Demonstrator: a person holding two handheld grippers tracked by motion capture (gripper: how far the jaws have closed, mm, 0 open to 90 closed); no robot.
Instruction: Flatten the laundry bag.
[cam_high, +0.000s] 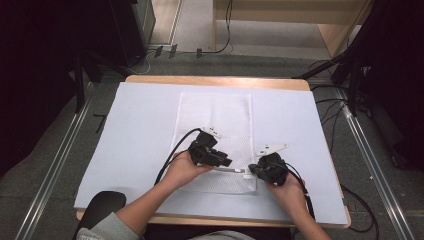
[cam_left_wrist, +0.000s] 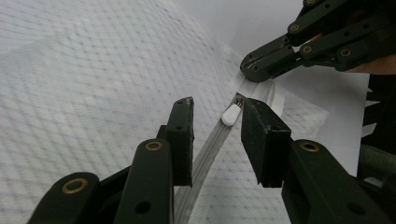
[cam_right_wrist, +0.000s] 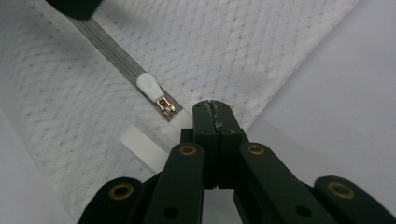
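White mesh laundry bag (cam_high: 214, 135) lies flat at the middle of the high view on a pale sheet (cam_high: 140, 130) covering the wooden table (cam_high: 215, 80), its zipper (cam_left_wrist: 205, 158) running along the near edge. The left gripper (cam_left_wrist: 215, 135), at lower centre of its own view, has its jaws parted either side of the white zipper pull (cam_left_wrist: 231, 115). The right gripper (cam_right_wrist: 214, 109), low in its view, is pinched closed on the white fabric tab (cam_right_wrist: 184, 122) just past the zipper's end.

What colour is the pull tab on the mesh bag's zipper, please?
White, on a brass-coloured slider; the zipper pull tab shows best in the right gripper view.
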